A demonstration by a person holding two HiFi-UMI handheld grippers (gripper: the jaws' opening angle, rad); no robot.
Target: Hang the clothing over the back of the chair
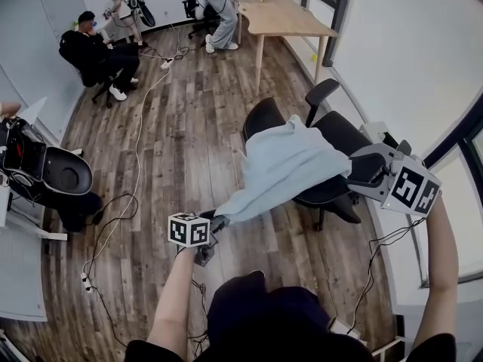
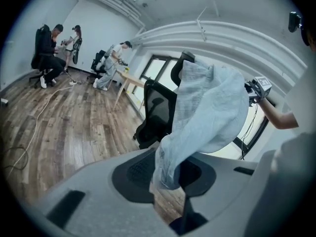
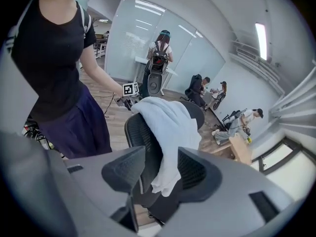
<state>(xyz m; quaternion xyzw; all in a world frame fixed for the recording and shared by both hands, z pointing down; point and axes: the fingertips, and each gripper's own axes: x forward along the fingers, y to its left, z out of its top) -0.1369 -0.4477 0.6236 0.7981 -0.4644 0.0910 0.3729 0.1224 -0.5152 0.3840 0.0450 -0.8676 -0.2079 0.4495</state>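
One black office chair (image 1: 332,138), one piece of pale blue clothing (image 1: 283,164) and two grippers; well beyond the chair are one wooden table (image 1: 290,17) and three other people (image 1: 98,47). The clothing lies draped over the top of the chair's back. One edge hangs down the mesh, and the other end is drawn out away from the chair in a sloping stretch. The left gripper (image 2: 166,176) stands off from the chair's back, its jaws nearly together and pinching the bunched end of that stretch between the pads. The right gripper (image 3: 162,152) is on the chair's opposite side, near the seat and armrest. Its jaws stand moderately apart with nothing pressed between them, and the chair's back and the hanging edge of the clothing show beyond the gap
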